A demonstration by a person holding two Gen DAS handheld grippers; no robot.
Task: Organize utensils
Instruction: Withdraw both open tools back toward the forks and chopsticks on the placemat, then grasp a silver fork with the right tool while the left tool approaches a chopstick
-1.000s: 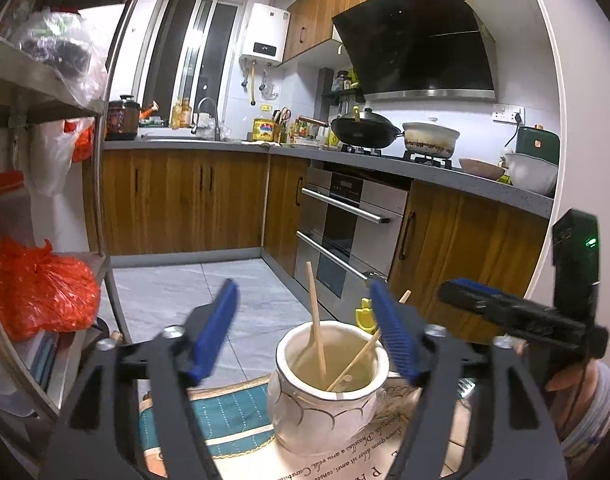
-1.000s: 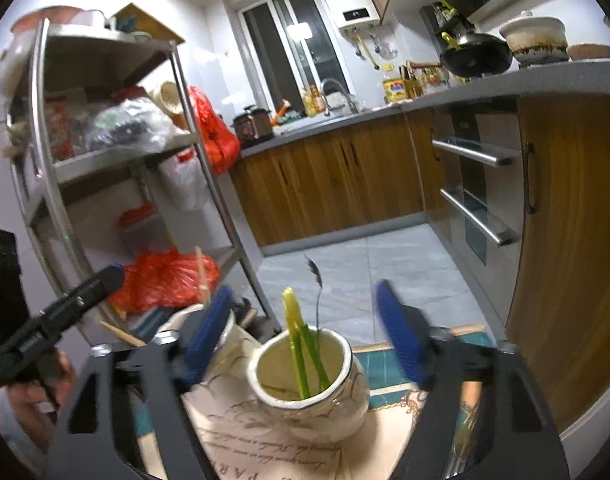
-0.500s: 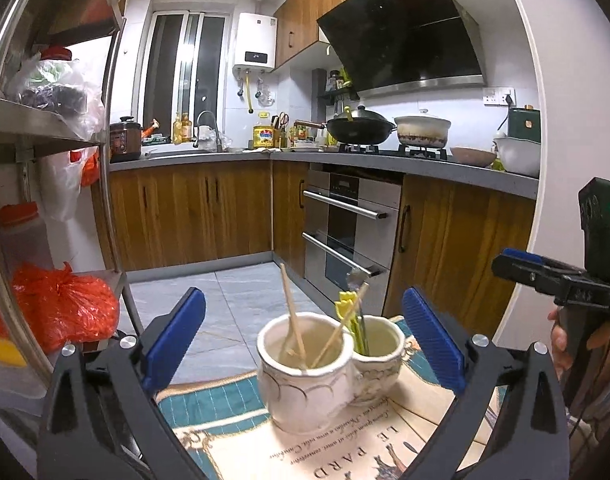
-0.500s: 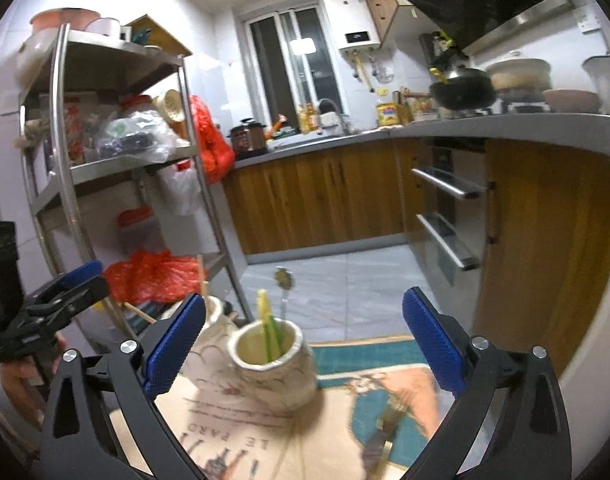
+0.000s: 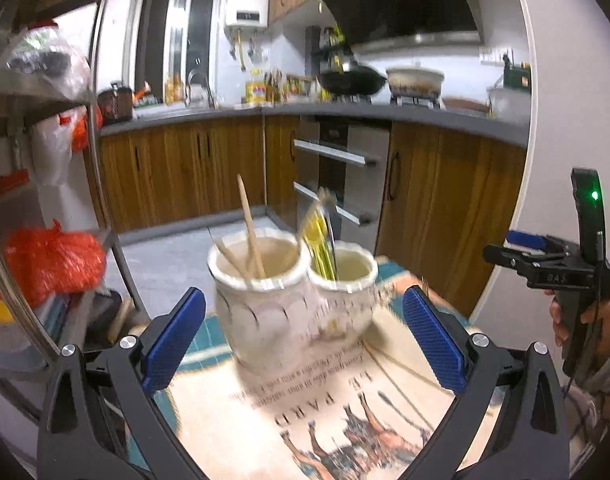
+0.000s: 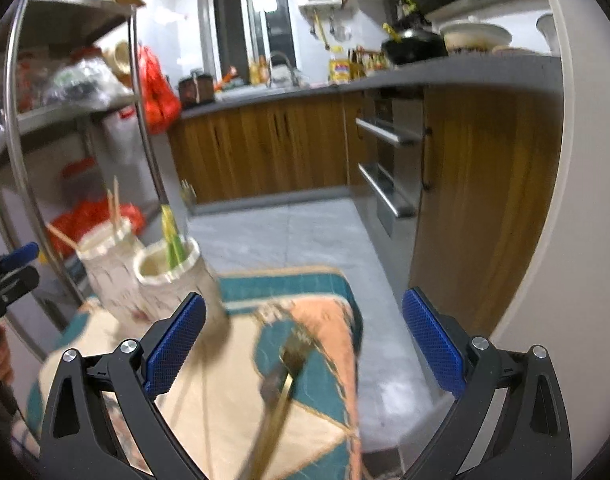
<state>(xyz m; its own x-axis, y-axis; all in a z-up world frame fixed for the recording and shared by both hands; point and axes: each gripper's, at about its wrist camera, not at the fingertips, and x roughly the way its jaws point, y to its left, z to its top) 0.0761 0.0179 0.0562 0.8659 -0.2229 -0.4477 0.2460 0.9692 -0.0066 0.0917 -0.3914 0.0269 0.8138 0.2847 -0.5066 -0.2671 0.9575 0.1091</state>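
Observation:
Two white ceramic jars stand side by side on a patterned cloth [image 5: 325, 420]. The left jar [image 5: 261, 300] holds wooden chopsticks [image 5: 251, 236]. The right jar [image 5: 345, 292] holds yellow-green utensils and a metal one. My left gripper [image 5: 303, 308] is open, a little back from the jars, with nothing between its fingers. My right gripper [image 6: 303, 304] is also open and empty. A gold fork [image 6: 285, 372] lies on the cloth [image 6: 317, 284] just below it. In the right wrist view both jars [image 6: 173, 276] sit off to the left. A hand [image 5: 585, 320] holds the right gripper [image 5: 521, 248].
A metal shelf rack [image 5: 101, 184] with red bags [image 5: 53, 260] stands close on the left of the table. Wooden cabinets [image 6: 485, 200] and an oven [image 5: 337, 168] lie beyond a tiled floor. The cloth's right edge [image 6: 355, 344] drops off to the floor.
Both grippers opened wider and drew back from the jars. The right wrist view swung to the right, so the jars slid left and the fork came into view.

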